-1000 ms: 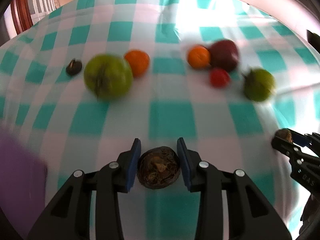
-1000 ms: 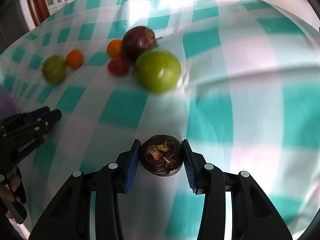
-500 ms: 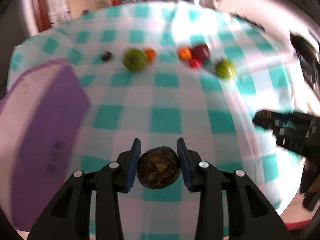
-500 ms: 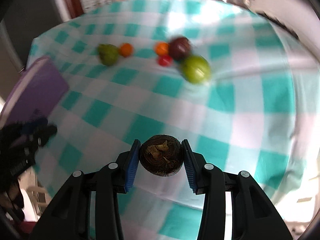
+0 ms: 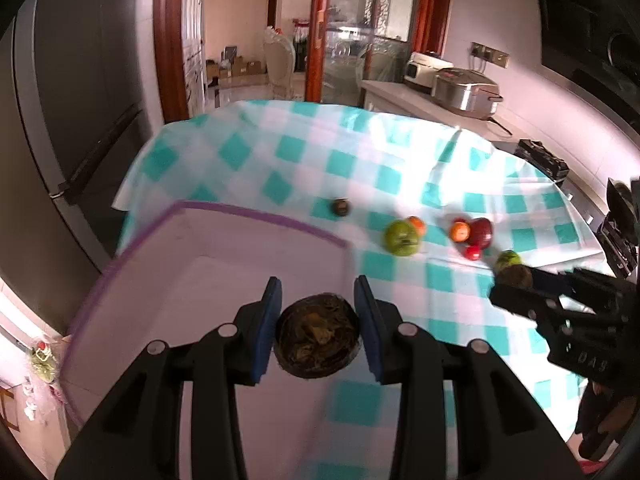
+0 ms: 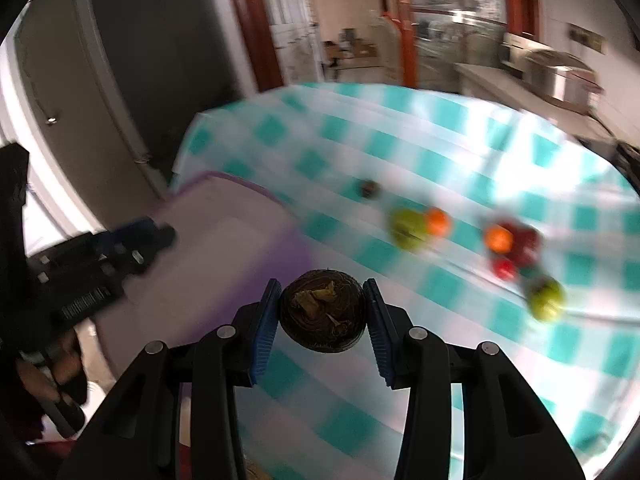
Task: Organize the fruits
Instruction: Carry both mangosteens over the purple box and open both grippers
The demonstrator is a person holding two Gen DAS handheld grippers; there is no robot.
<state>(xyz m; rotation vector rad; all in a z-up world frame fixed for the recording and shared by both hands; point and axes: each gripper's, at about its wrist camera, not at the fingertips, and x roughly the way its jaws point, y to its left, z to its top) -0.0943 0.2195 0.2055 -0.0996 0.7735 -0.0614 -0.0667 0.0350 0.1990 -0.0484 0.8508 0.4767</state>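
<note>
My left gripper [image 5: 317, 326] is shut on a dark brown round fruit [image 5: 318, 335] and holds it over the white, purple-rimmed bin [image 5: 256, 213]. My right gripper [image 6: 322, 312] is shut on a second dark brown fruit [image 6: 322, 315], held above the checked cloth beside the bin [image 6: 256, 190]. On the cloth lie a small dark fruit [image 5: 341, 207], a green fruit [image 5: 401, 237] against an orange one [image 5: 417, 223], another orange fruit [image 5: 459, 231], a dark red fruit [image 5: 481, 232], a small red one [image 5: 472, 252] and a second green fruit [image 5: 508, 258].
The table wears a teal and white checked cloth [image 5: 360, 160]. A dark fridge [image 5: 60, 120] stands left of it. A counter with a steel cooker [image 5: 464, 90] runs behind on the right. The right gripper shows in the left wrist view [image 5: 560, 300].
Both grippers have risen and pulled back from the fruit row, each still gripping its dark fruit. The left one now hangs over the bin; the right one has swung left toward it.
</note>
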